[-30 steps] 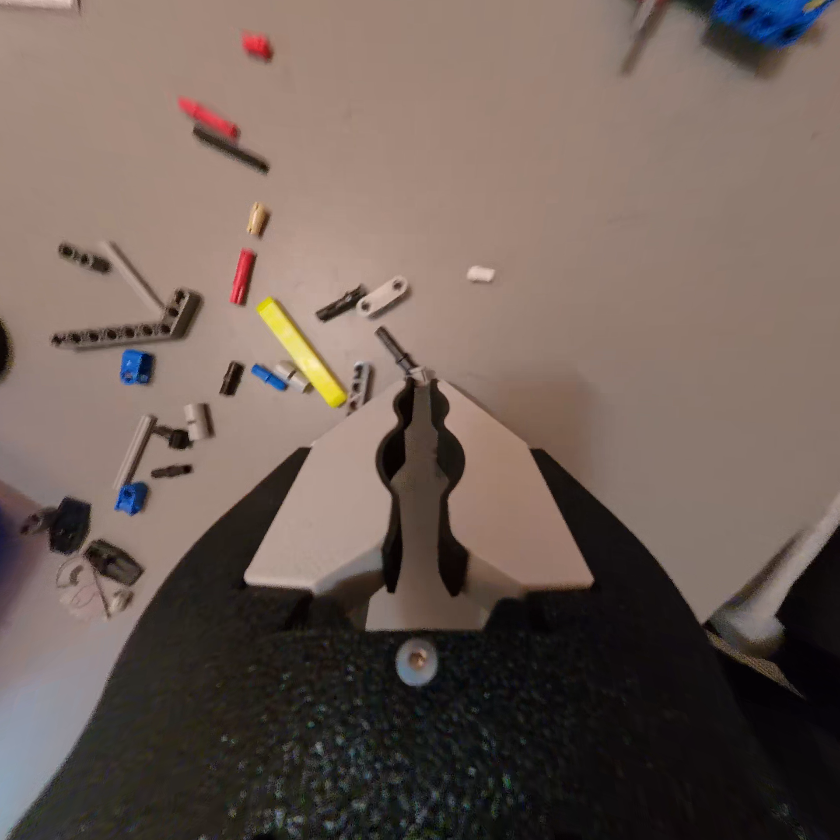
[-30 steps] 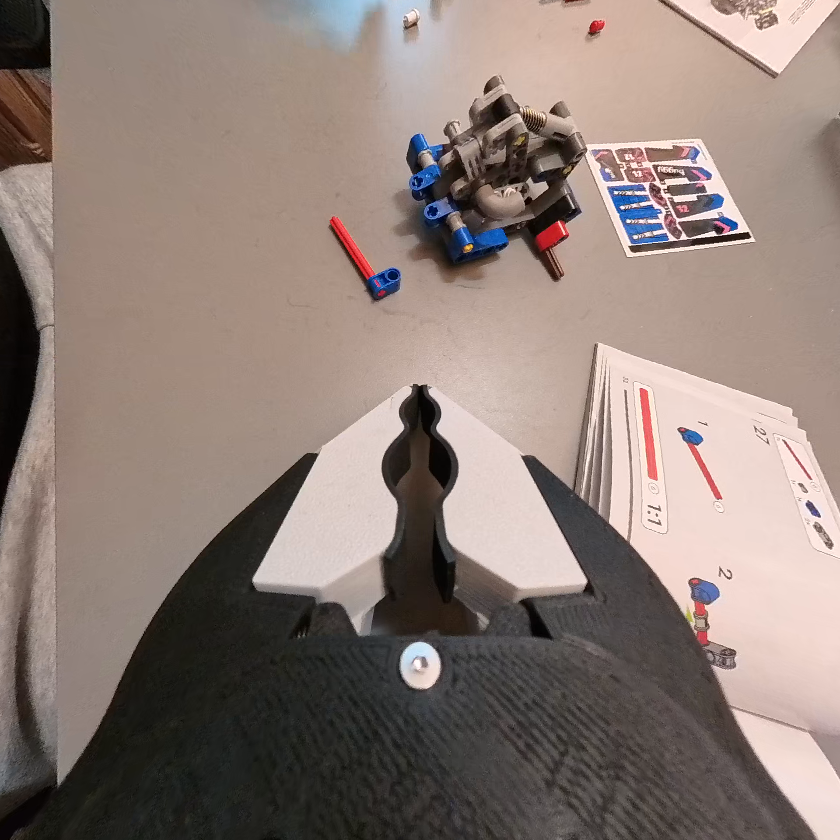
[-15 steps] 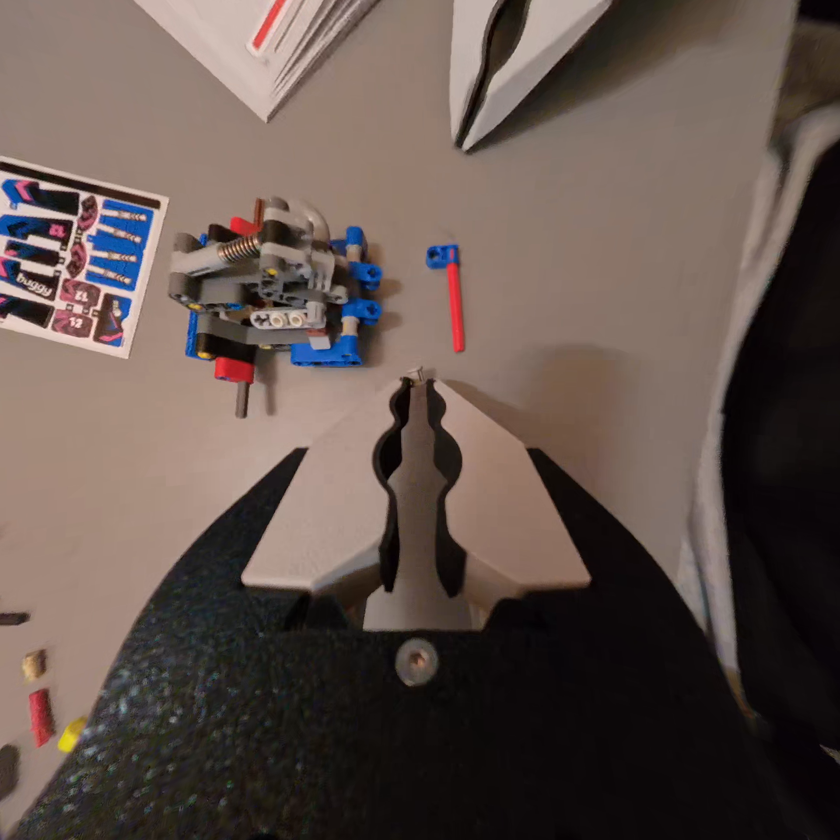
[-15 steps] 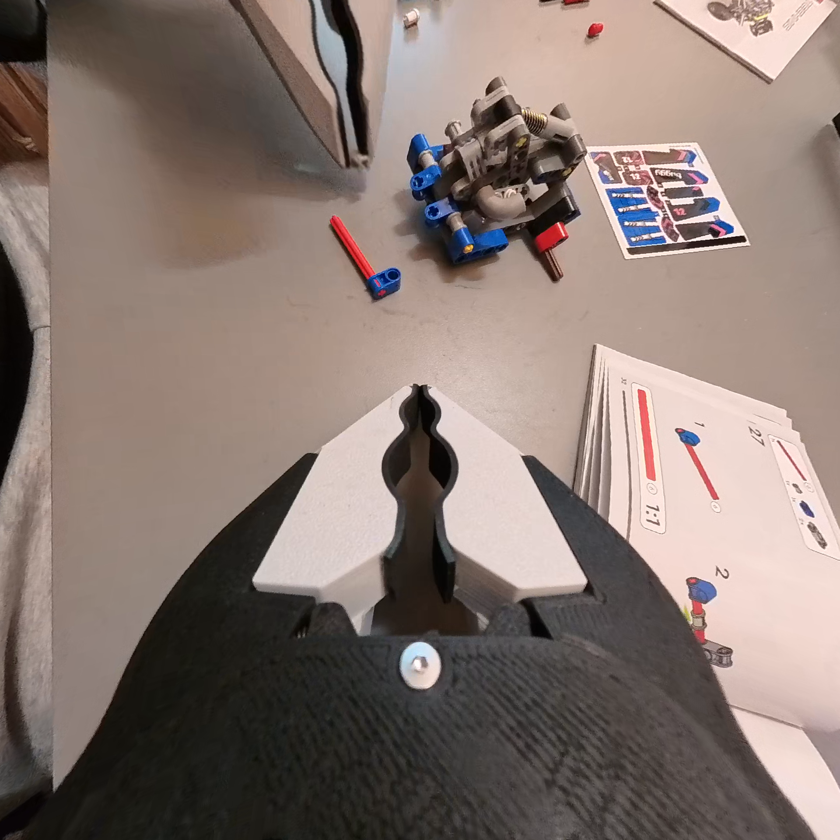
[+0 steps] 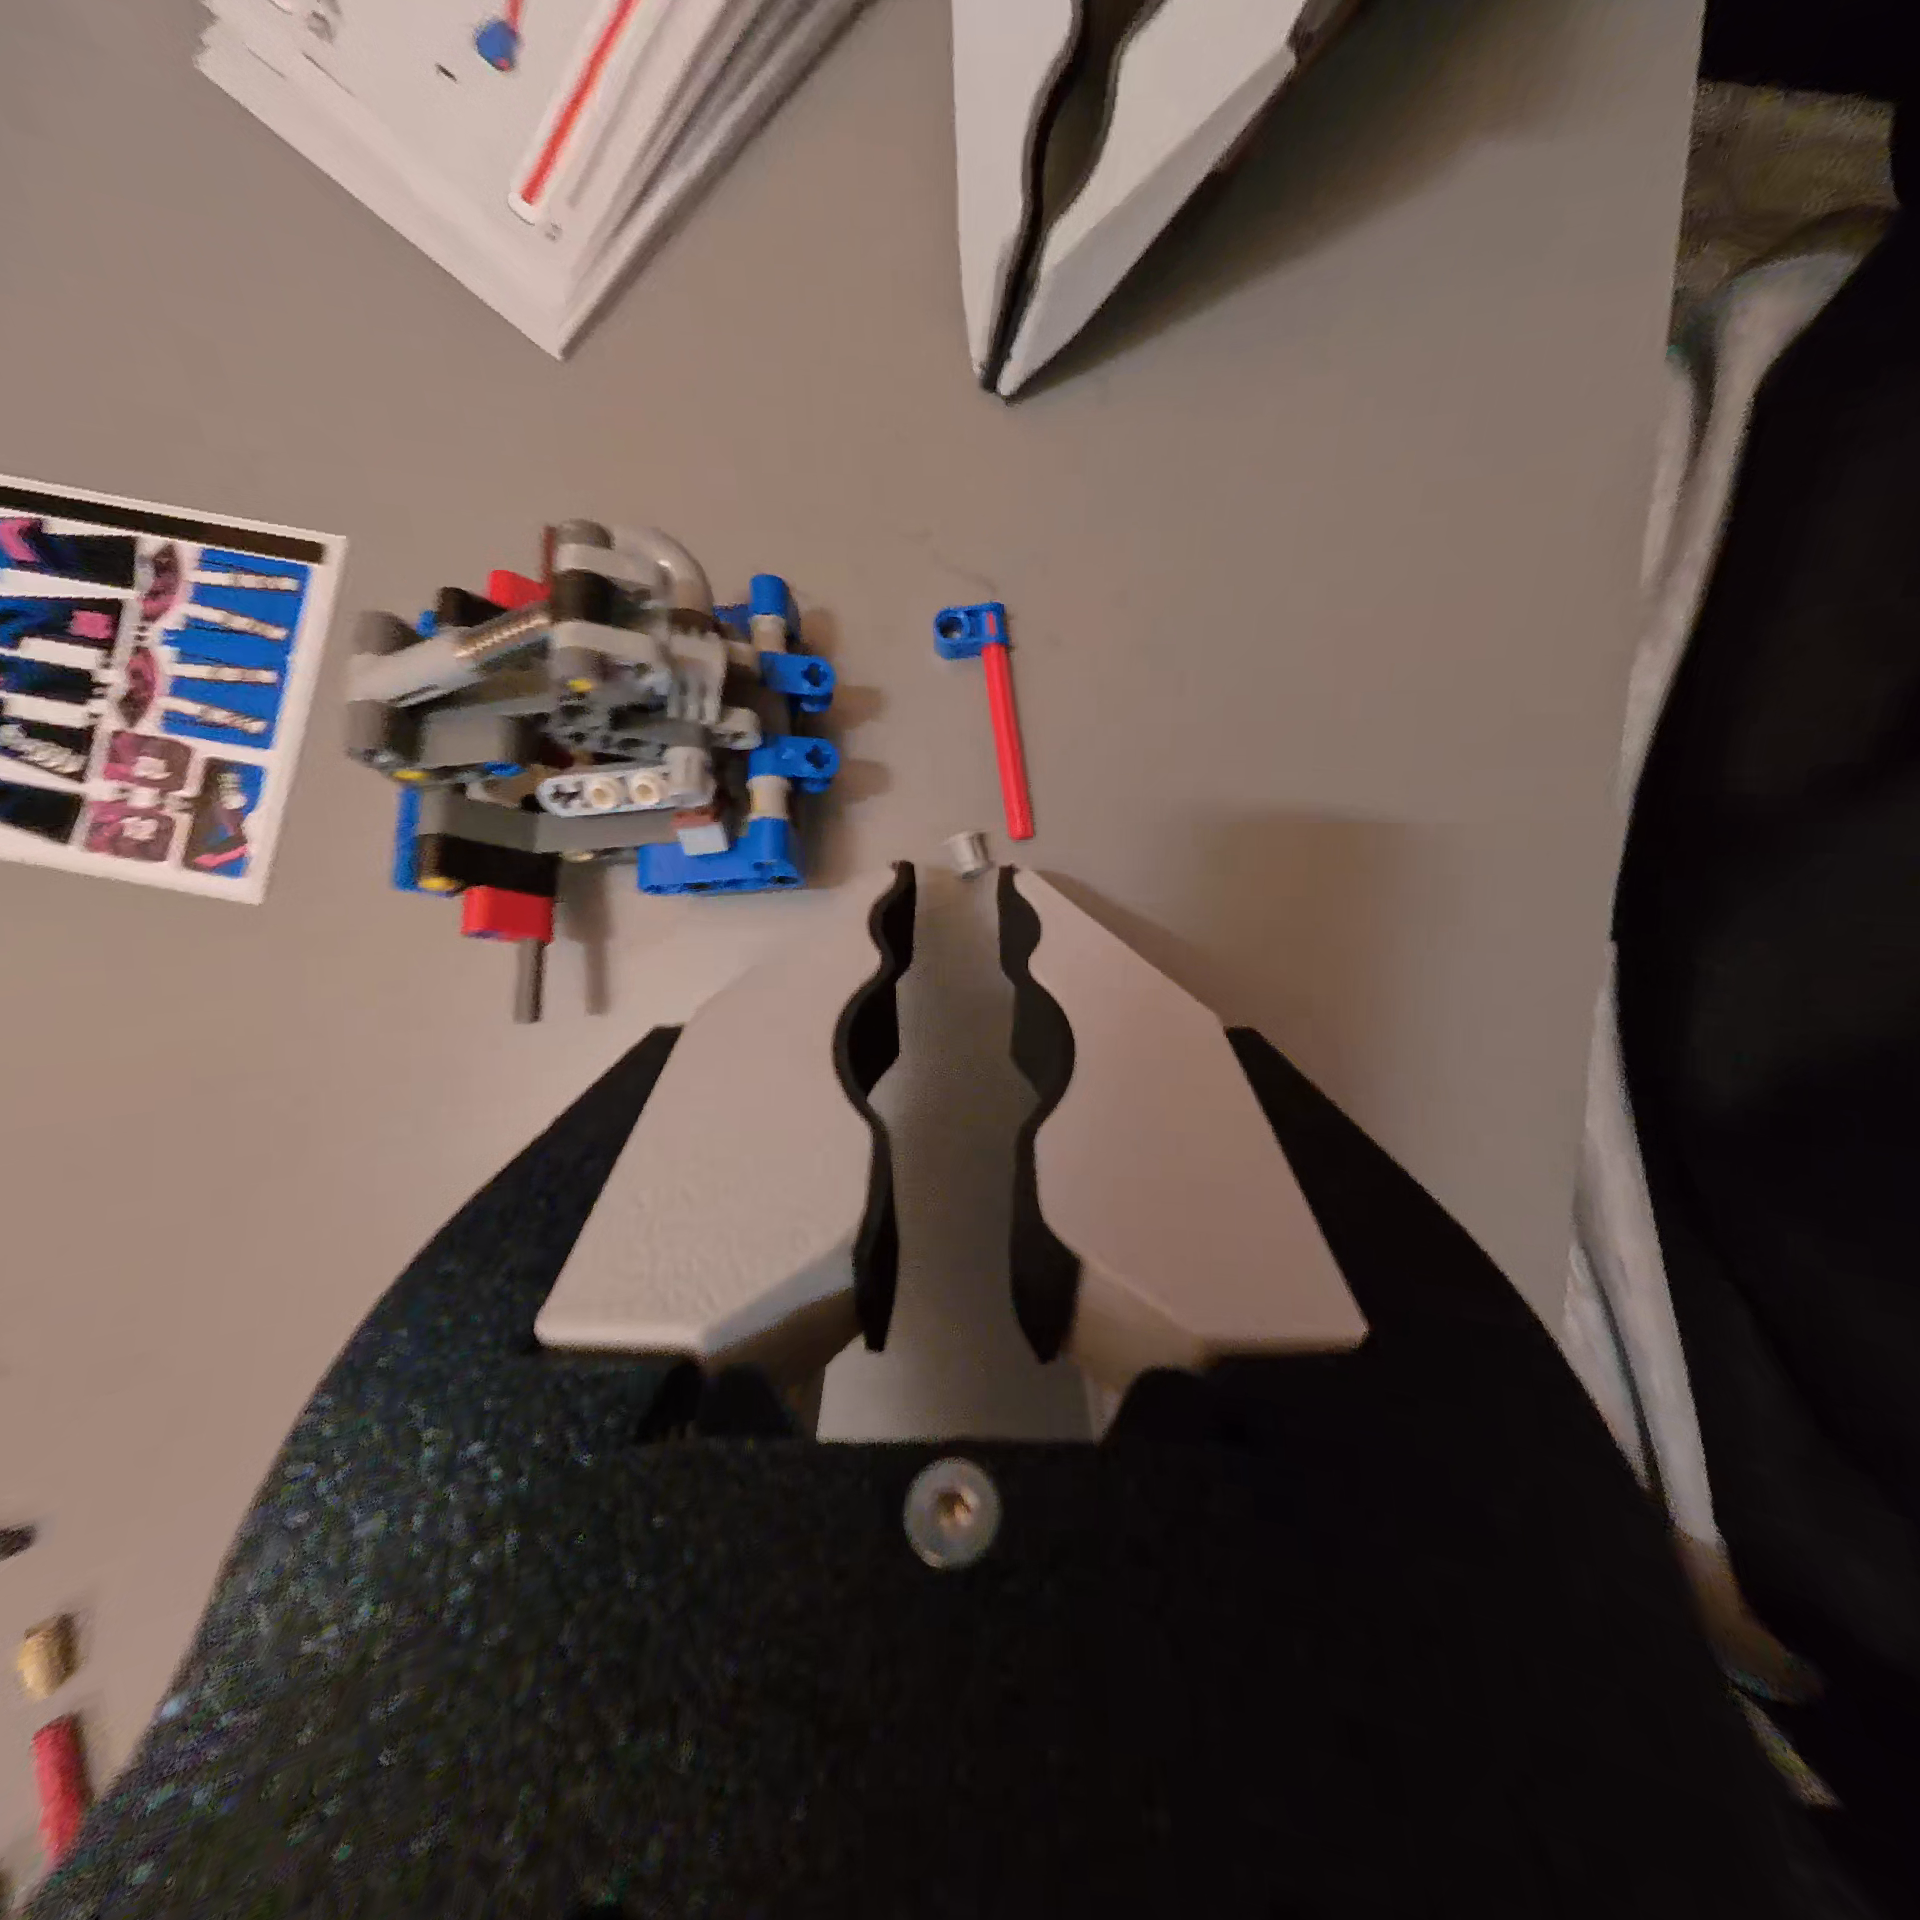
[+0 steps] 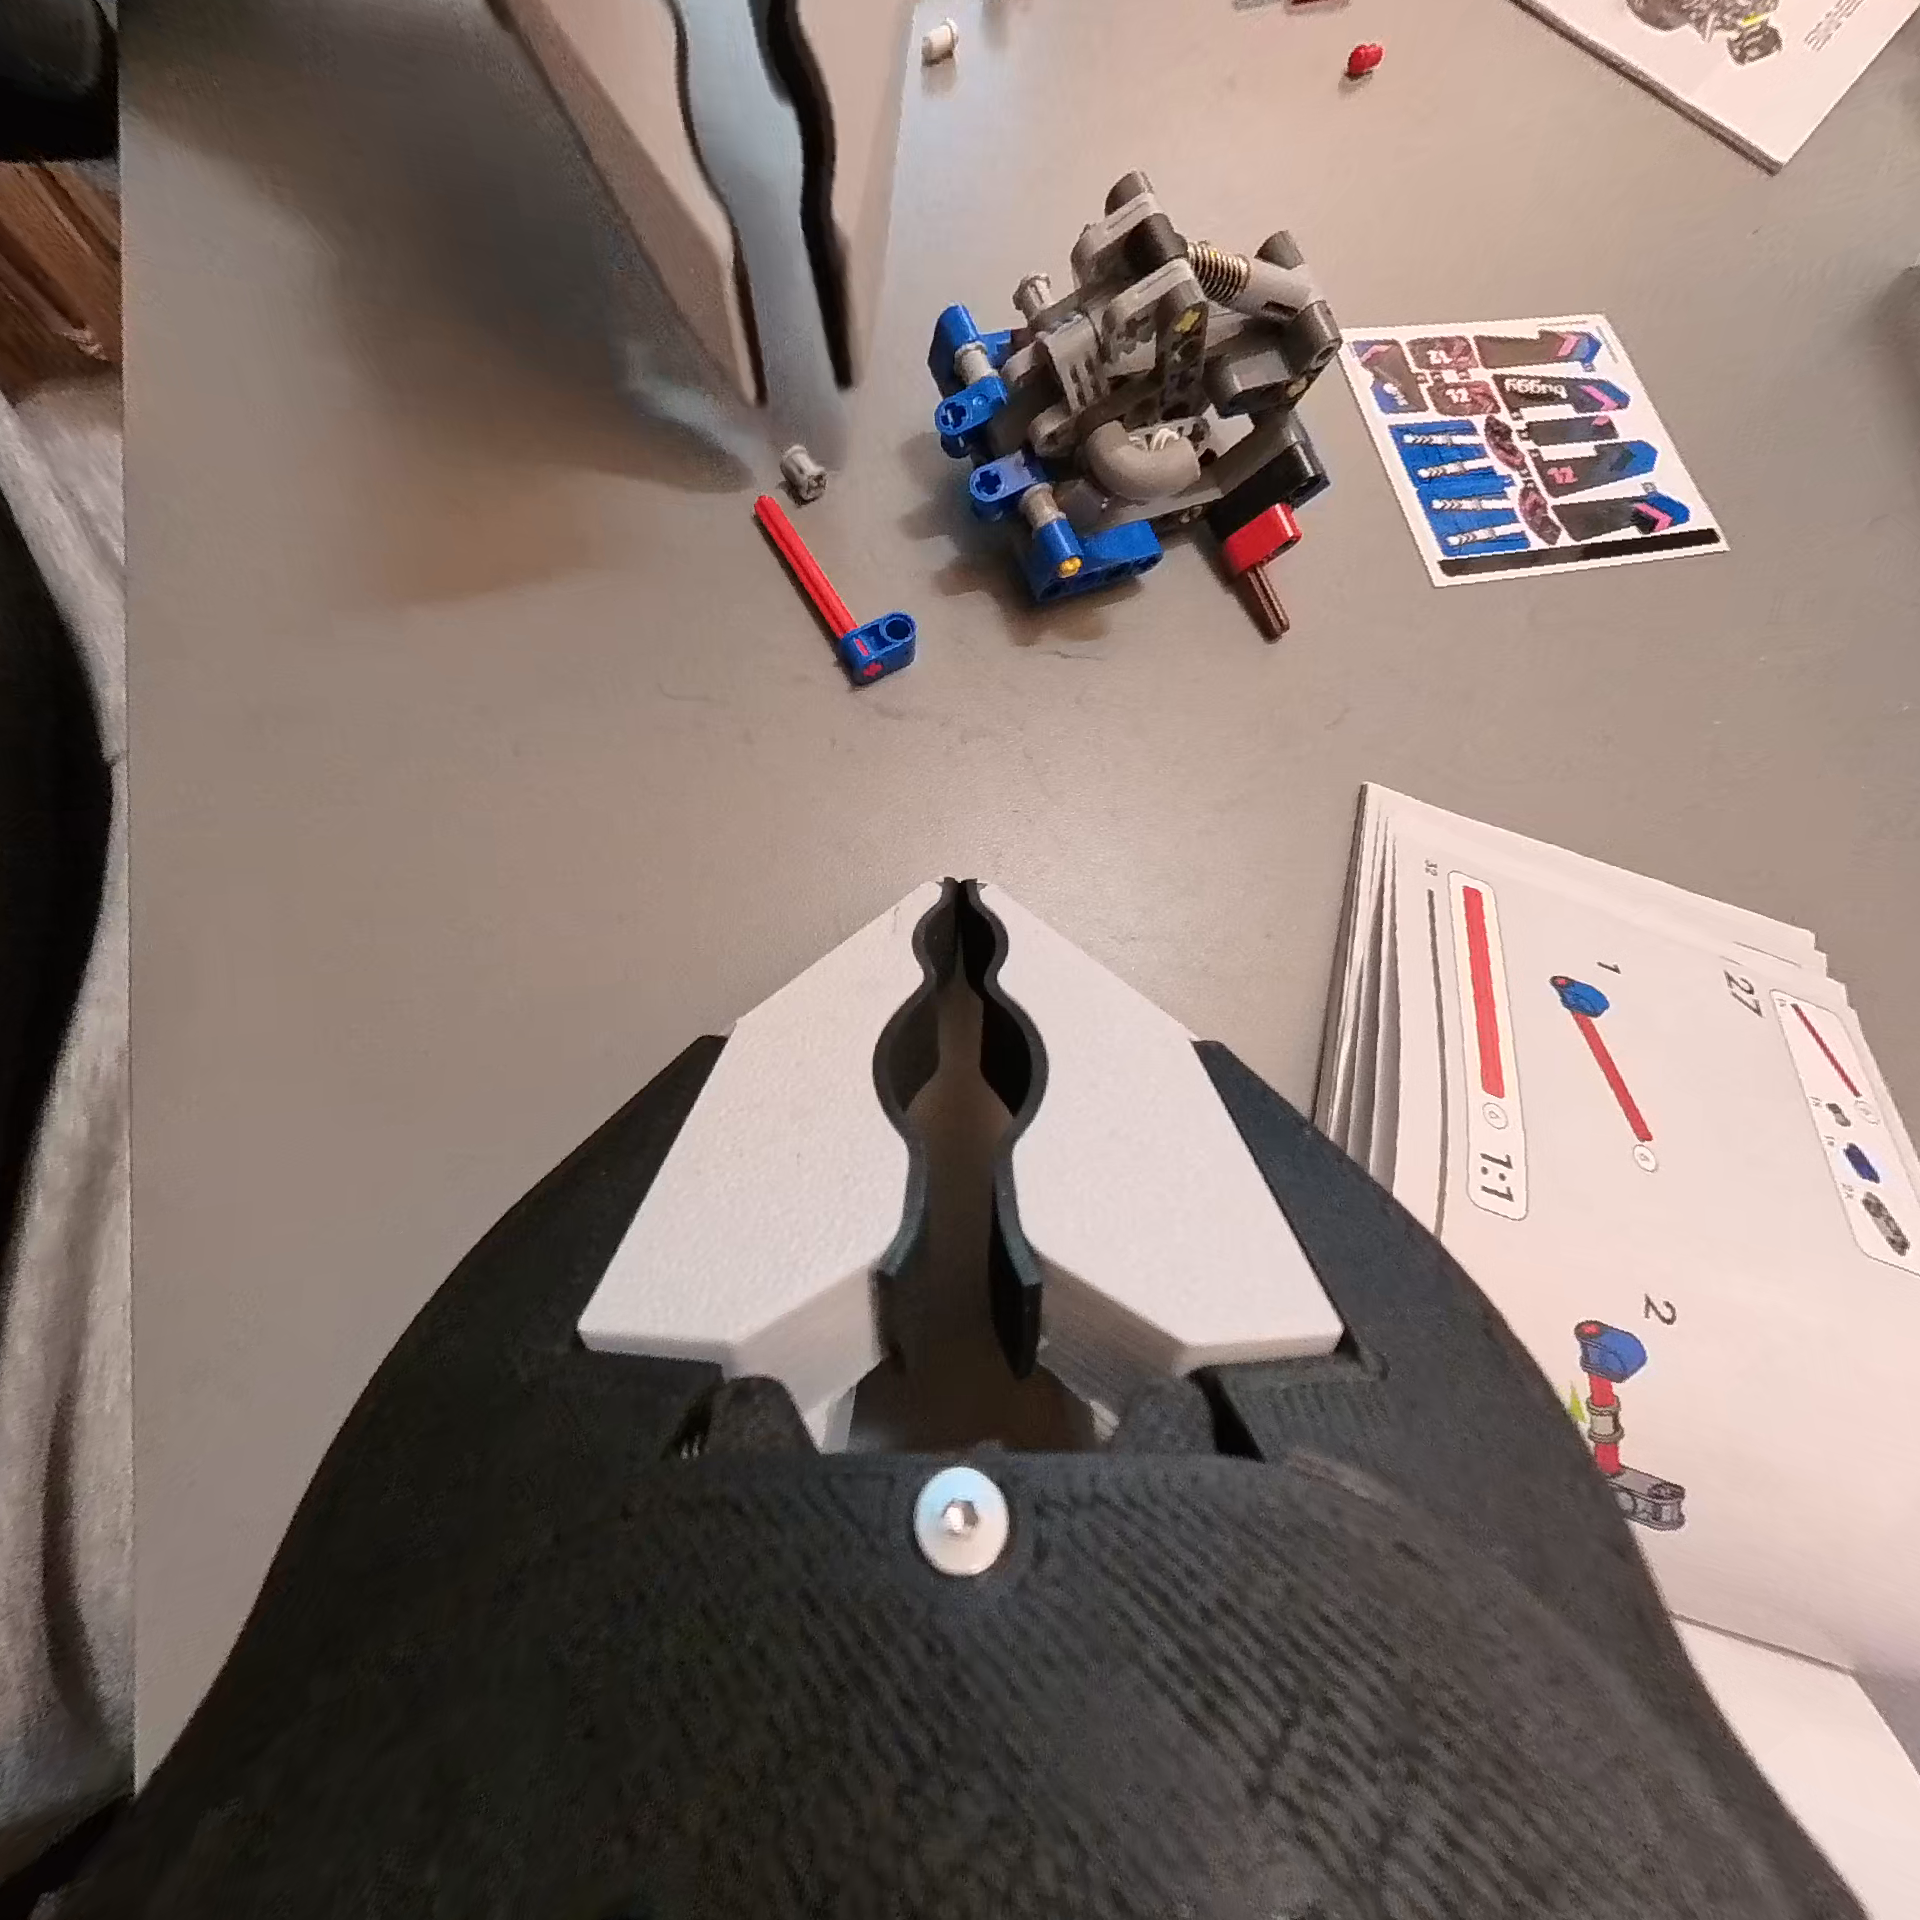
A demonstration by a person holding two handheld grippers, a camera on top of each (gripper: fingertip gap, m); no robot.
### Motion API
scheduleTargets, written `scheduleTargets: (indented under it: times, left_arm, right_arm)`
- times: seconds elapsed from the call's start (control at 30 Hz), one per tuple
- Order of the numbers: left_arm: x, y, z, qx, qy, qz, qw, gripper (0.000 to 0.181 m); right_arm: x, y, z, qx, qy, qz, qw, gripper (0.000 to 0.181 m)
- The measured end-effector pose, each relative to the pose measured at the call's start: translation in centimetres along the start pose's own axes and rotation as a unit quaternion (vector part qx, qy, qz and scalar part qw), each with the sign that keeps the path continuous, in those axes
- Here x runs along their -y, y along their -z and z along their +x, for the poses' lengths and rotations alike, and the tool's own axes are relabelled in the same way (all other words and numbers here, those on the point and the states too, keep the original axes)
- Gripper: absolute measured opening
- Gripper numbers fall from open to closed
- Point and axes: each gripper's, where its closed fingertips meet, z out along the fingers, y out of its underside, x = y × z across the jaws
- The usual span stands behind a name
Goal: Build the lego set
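Observation:
My left gripper (image 5: 956, 878) is open just above the grey table, and a small grey bush (image 5: 966, 854) lies on the table at its fingertips. The bush (image 6: 803, 473) rests beside the tip of a red axle with a blue connector (image 5: 995, 717); the axle also shows in the right wrist view (image 6: 831, 592). The grey, blue and black partly built model (image 5: 592, 727) stands left of the axle, also in the right wrist view (image 6: 1132, 416). My right gripper (image 6: 958, 885) is shut and empty, hovering nearer the table's front. The left gripper (image 6: 800, 390) shows open above the bush there.
The open instruction booklet (image 6: 1621, 1143) lies at the right, also in the left wrist view (image 5: 540, 135). A sticker sheet (image 6: 1527, 447) lies beyond the model. Loose small parts (image 5: 47, 1714) lie at the lower left. A person's clothing (image 5: 1787, 935) borders the table edge.
My left gripper swung from the loose parts pile to the model, came down by the red axle, then opened and let the small grey bush go onto the table. The right gripper stayed put.

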Motion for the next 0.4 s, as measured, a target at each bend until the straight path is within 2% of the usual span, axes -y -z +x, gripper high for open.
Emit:
scheduleTargets:
  times: [0.03, 0.13, 0.23, 0.3, 0.4]
  left_arm:
    - [0.2, 0.7, -0.4, 0.006, 0.004, 0.013, 1.000, 0.012]
    - [0.1, 3.7, -2.6, 0.050, 0.031, 0.052, 0.997, 0.011]
    - [-1.7, 8.0, -6.4, 0.126, 0.087, 0.087, 0.984, 0.010]
    - [-4.5, 11.4, -9.5, 0.195, 0.153, 0.099, 0.964, 0.009]
    - [-10.8, 17.1, -13.4, 0.307, 0.270, 0.100, 0.907, 0.008]
  right_arm:
    - [0.0, 0.0, 0.0, 0.000, 0.000, 0.000, 1.000, 0.000]
    - [0.0, 0.0, 0.0, -0.001, 0.002, 0.000, 1.000, 0.000]
    - [0.0, 0.0, 0.0, 0.000, 0.000, 0.000, 1.000, 0.000]
    - [0.0, 0.0, 0.0, 0.001, -0.001, 0.000, 1.000, 0.000]
    - [0.0, 0.0, 0.0, 0.002, -0.002, 0.000, 1.000, 0.000]
